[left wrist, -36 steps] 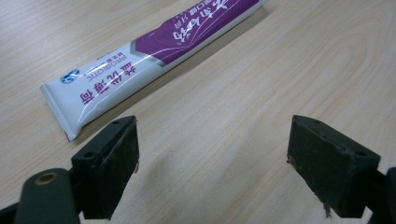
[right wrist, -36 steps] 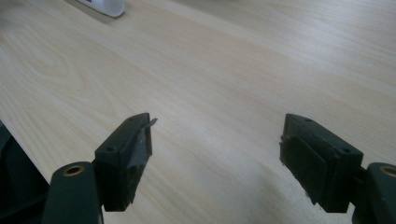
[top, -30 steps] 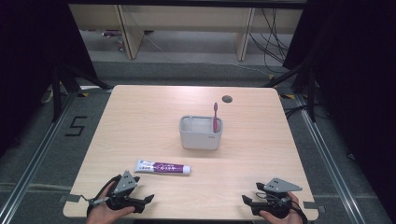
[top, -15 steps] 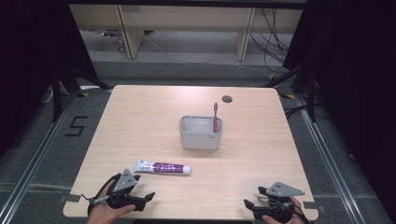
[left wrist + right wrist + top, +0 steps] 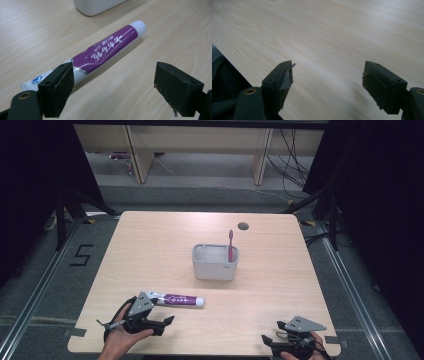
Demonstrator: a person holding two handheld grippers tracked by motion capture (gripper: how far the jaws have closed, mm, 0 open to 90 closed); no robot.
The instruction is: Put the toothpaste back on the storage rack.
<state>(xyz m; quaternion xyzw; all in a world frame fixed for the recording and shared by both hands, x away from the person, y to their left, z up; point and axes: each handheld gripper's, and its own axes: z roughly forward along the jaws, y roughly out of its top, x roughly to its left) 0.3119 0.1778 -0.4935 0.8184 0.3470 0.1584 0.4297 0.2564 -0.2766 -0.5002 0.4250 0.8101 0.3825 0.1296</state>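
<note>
Left gripper (image 5: 113, 85) jaws spread; toothpaste tube (image 5: 100, 53) lies flat just beyond, its flat end apparently behind one jaw. Right gripper (image 5: 327, 85) jaws spread over bare surface (image 5: 342, 32).

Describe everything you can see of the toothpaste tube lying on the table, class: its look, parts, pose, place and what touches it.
The toothpaste tube is a soft-looking plastic tube with a purple label bearing white lettering, a white cap at one end and a flat white crimped tail at the other. It lies flat on the wooden table, in front of the grey holder. The left gripper is open near its tail end; whether a jaw touches it cannot be told.
</note>
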